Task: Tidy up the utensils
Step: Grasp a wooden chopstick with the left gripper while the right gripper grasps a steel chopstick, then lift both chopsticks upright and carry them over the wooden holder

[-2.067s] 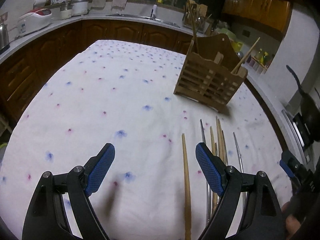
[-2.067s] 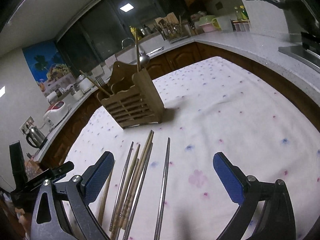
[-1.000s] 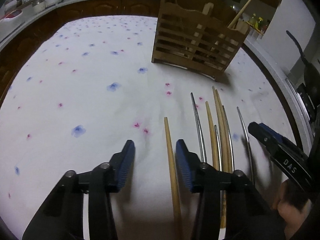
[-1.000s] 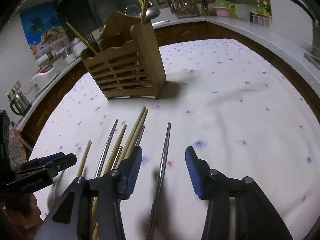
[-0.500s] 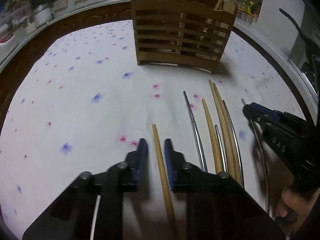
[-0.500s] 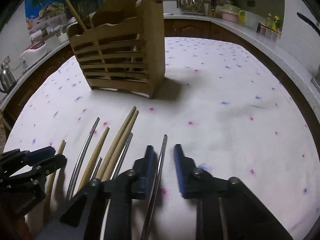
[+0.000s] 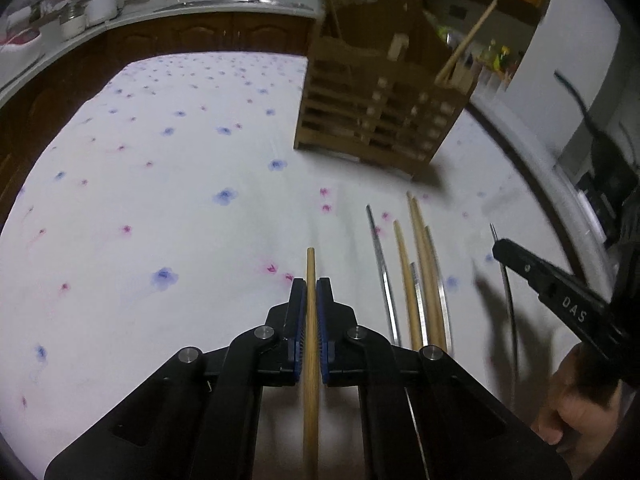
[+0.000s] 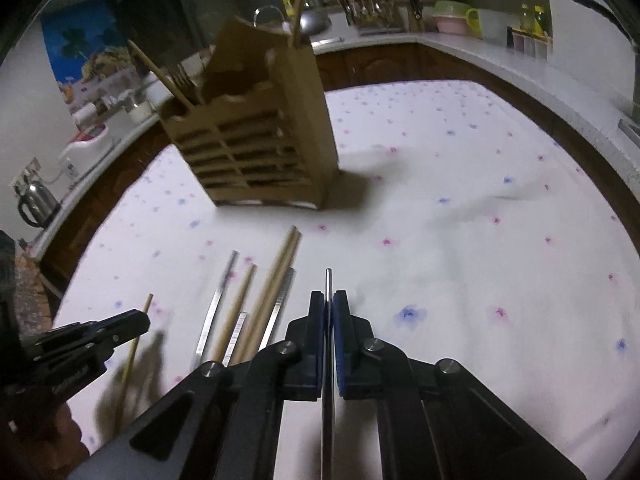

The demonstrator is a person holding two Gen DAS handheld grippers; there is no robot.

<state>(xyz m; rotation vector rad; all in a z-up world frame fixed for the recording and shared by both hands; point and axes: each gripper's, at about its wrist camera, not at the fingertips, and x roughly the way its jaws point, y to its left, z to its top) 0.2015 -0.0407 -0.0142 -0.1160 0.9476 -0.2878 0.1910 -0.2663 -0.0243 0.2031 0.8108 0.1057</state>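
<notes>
- Left gripper (image 7: 311, 285), wide open two seconds earlier, had clamped onto the wooden chopstick (image 7: 310, 264), nearer than the wooden caddy (image 7: 380, 112).
- Right gripper (image 8: 328, 297) likewise had clamped the metal chopstick (image 8: 328, 278), right of the loose chopsticks (image 8: 256, 304).
- Judgement: both grasps made; lifting toward the caddy comes next.

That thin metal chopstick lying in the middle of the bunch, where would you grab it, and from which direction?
Take the metal chopstick partway along its shaft, from above, fingers either side. It lies flat on the tablecloth with wooden chopsticks close beside it, so a narrow pinch, probably toward its far tip where the gaps look wider, seems safest.
</notes>
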